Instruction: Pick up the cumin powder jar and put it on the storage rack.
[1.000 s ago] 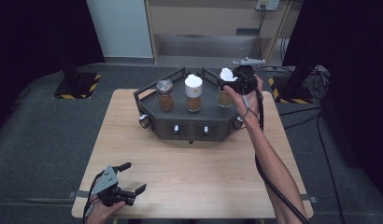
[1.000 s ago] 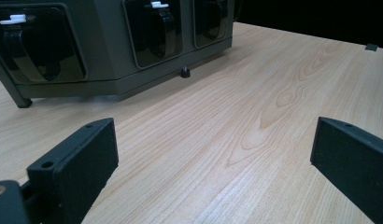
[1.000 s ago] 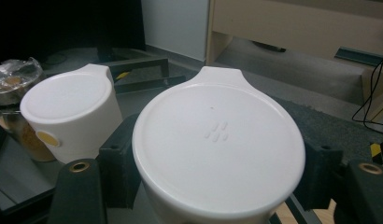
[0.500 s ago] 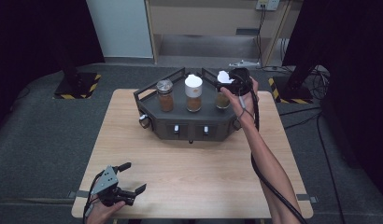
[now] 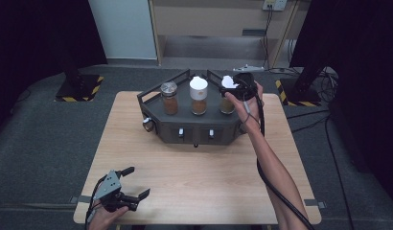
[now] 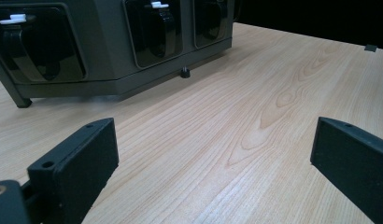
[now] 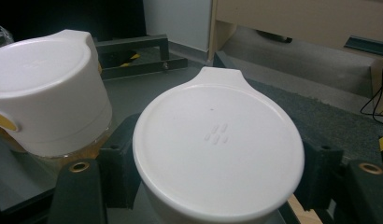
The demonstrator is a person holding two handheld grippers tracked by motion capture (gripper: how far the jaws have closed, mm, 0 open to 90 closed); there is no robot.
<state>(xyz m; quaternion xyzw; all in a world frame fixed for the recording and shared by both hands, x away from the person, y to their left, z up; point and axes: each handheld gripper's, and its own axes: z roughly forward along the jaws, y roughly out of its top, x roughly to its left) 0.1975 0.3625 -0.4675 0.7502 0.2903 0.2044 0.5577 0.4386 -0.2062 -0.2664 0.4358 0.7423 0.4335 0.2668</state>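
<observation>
Gripping the right jar (image 5: 227, 96) by its white lid (image 7: 217, 149), right claw (image 5: 235, 89) closed on it, one black jaw pressing each side of the lid in the right gripper view. Standing at the right end of the dark rack (image 5: 185, 132), at the table's far side, with the hand (image 5: 247, 103) reaching over the rack's right corner. Sitting just beside the middle jar (image 5: 199, 96), whose white lid (image 7: 47, 88) is crowding the left jaw, a narrow gap between the two lids. Standing further left, well apart, a third jar (image 5: 169, 97) with a grey cap. Rising behind the jars, the rack's low rail (image 7: 133, 46), close to the held lid's tab. Leaving open air above the lid and off to the right, past the rack's edge.

Resting low at the near left corner of the table (image 5: 209, 177), left claw (image 5: 133, 182) gaping wide, holding nothing, bare wood between its jaws. Lying open between it and the rack's front, a broad stretch of tabletop.
</observation>
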